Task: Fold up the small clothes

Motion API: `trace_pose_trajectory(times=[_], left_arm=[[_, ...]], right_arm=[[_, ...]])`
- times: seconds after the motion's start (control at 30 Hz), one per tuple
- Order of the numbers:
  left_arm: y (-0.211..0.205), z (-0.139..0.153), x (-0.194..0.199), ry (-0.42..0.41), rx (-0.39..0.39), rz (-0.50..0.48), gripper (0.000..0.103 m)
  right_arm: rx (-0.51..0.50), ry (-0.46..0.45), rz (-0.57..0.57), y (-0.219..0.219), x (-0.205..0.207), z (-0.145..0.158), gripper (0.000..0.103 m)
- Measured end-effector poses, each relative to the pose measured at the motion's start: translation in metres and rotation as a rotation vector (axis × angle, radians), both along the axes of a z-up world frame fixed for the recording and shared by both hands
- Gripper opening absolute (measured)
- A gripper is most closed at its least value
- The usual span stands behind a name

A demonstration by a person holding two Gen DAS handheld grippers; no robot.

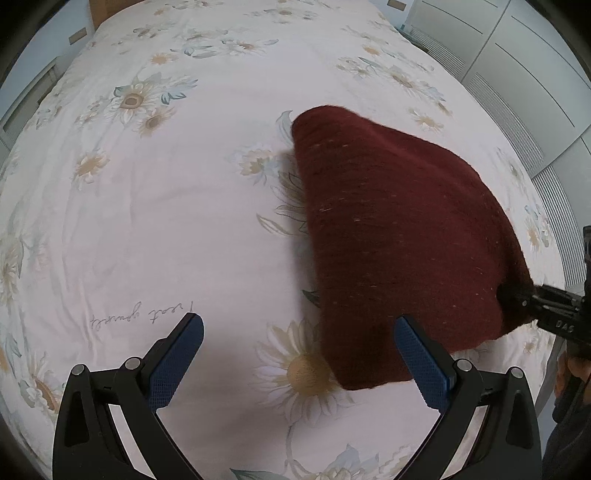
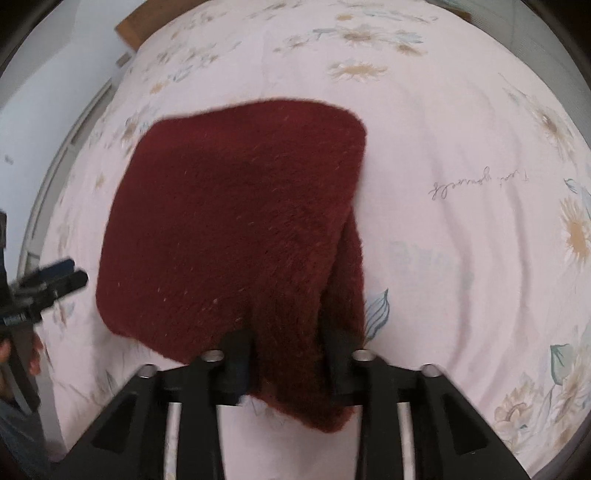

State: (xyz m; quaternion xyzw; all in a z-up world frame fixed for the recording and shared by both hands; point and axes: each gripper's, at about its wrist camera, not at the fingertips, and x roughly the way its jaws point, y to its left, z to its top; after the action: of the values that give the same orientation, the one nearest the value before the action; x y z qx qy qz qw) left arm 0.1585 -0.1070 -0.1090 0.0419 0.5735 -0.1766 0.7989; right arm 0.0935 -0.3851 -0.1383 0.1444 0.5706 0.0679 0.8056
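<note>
A dark red knitted cloth (image 1: 399,240) lies partly on the flowered bed sheet (image 1: 166,229) and is lifted at one corner. My right gripper (image 1: 524,299) is shut on that corner at the right edge of the left wrist view. In the right wrist view the cloth (image 2: 236,229) drapes forward from my right gripper (image 2: 288,362), folded over itself, and hides the fingertips. My left gripper (image 1: 297,334) is open and empty, low over the sheet, with its right finger (image 1: 421,362) beside the cloth's near edge. It also shows in the right wrist view (image 2: 62,277), at the left.
The bed fills both views. White wardrobe doors (image 1: 517,74) stand beyond the bed's right side. A wooden headboard (image 2: 129,31) and a white wall lie at the far end. Handwritten-style print (image 1: 140,314) marks the sheet near my left gripper.
</note>
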Motion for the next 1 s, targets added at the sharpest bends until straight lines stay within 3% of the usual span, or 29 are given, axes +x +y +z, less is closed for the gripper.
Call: trace_pose_trajectory(times=[0.03, 0.07, 0.3, 0.53, 0.6, 0.63, 0.67, 0.73, 0.83, 1.0], left_arm=[[-0.001, 0.000, 0.001, -0.002, -0.001, 0.001, 0.102], [-0.001, 0.001, 0.002, -0.006, -0.003, 0.003, 0.102], [-0.019, 0.009, 0.018, -0.027, -0.007, -0.001, 0.102], [-0.041, 0.008, 0.029, -0.024, 0.004, -0.012, 0.102], [-0.042, 0.006, 0.030, -0.017, 0.002, -0.011, 0.102], [-0.042, 0.005, 0.031, -0.015, 0.003, -0.010, 0.102], [-0.041, 0.004, 0.031, -0.012, 0.008, -0.011, 0.102], [-0.039, 0.002, 0.032, -0.011, 0.019, -0.012, 0.102], [-0.034, 0.000, 0.034, -0.010, 0.028, 0.002, 0.102], [-0.029, -0.003, 0.038, -0.002, 0.030, 0.018, 0.102]], right_arm=[[-0.032, -0.015, -0.002, 0.000, 0.002, 0.006, 0.074], [-0.045, -0.022, -0.004, -0.001, 0.003, 0.009, 0.081], [0.009, -0.024, -0.057, -0.022, 0.020, 0.025, 0.081], [0.022, 0.074, -0.006, -0.003, 0.064, 0.004, 0.080], [0.037, 0.092, 0.007, 0.005, 0.073, -0.003, 0.065], [0.033, 0.095, 0.012, 0.008, 0.076, -0.004, 0.040], [0.023, 0.086, 0.025, 0.014, 0.080, -0.004, 0.028], [-0.013, 0.055, 0.062, 0.027, 0.087, 0.003, 0.025], [0.043, 0.012, 0.080, 0.036, 0.093, 0.013, 0.023], [-0.031, 0.051, 0.079, 0.037, 0.094, 0.003, 0.024]])
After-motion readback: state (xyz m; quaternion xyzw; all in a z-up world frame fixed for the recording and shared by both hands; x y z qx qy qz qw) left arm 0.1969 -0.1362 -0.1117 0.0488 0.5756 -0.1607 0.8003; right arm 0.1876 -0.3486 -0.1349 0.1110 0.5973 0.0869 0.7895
